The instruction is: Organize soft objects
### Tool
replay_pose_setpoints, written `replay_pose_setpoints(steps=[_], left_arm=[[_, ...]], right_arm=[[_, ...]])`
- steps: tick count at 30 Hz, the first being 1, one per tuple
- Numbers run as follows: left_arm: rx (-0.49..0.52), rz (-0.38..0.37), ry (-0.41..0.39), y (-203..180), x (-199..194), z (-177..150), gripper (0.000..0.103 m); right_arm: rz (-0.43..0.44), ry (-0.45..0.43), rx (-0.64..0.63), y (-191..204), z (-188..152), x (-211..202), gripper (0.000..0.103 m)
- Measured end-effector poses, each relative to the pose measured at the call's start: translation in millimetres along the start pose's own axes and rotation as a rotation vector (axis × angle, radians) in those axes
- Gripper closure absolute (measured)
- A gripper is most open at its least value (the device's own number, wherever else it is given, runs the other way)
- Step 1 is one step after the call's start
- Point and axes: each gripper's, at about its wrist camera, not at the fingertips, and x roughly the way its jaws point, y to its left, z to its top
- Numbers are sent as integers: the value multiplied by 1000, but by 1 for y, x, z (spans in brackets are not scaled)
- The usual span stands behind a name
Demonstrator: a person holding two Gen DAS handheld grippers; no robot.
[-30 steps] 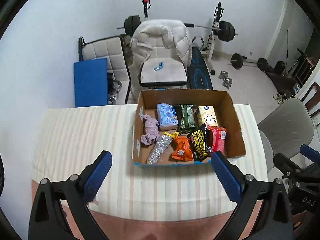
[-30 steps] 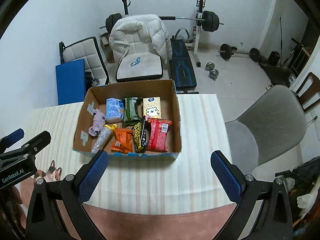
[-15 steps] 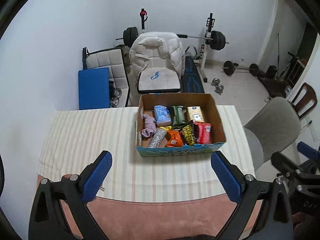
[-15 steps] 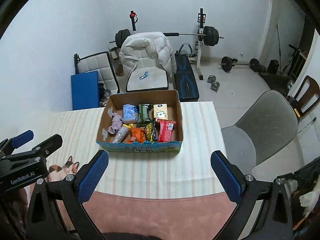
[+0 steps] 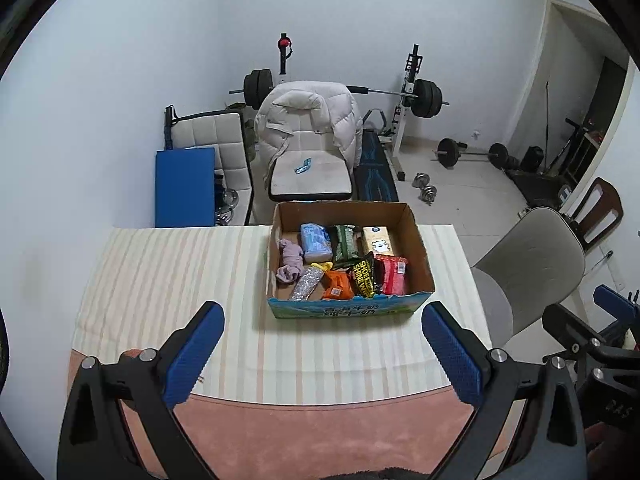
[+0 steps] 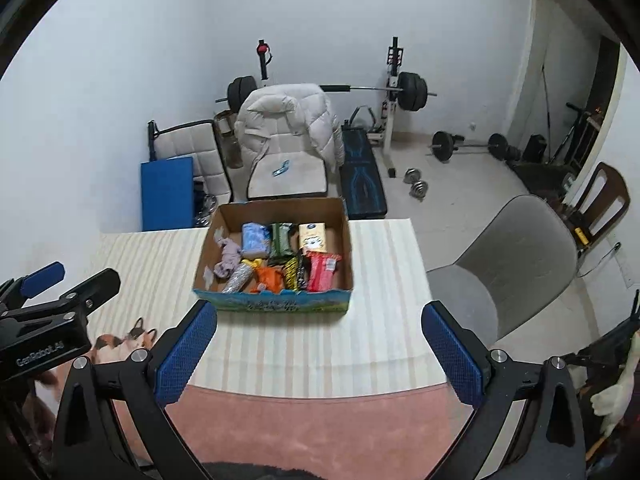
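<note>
A cardboard box [image 5: 416, 240] [image 6: 344, 232] stands on the striped table [image 5: 168, 280] [image 6: 380, 320]. Inside lie a purple cloth [image 5: 291, 266] [image 6: 229, 258], a blue pack [image 5: 316, 237] [image 6: 255, 236], a green pack [image 5: 346, 242], a cream carton [image 5: 378, 240] [image 6: 313, 237], a silver pouch [image 5: 306, 288], an orange pack [image 5: 338, 285] [image 6: 269, 278], a black-yellow pack [image 5: 363, 278] and a red pack [image 5: 394, 276] [image 6: 323, 271]. My left gripper [image 5: 323, 354] hangs open well in front of the box, holding nothing. My right gripper [image 6: 320, 354] is likewise open and empty, back from the box.
Behind the table stand a chair with a white puffer jacket [image 5: 308, 128], a blue mat [image 5: 184, 188] and a weight bench with barbell [image 5: 416, 96]. A grey chair [image 5: 532, 264] sits at the table's right side. A pink surface [image 5: 320, 432] lies below the table's near edge.
Both grippers have pulled back and up from the box, so it looks smaller and its printed front face shows. Both stay open and empty.
</note>
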Motion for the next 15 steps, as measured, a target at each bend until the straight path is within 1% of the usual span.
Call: replay_pose_setpoints(steps=[7,15], left_arm=[[1,16,3,-1,9,0,2],[-10,37,-9,2,9,2,2]], right_arm=[[-27,-32,-7,2,11,8,0],[-28,-46,-3,3,19,14,0]])
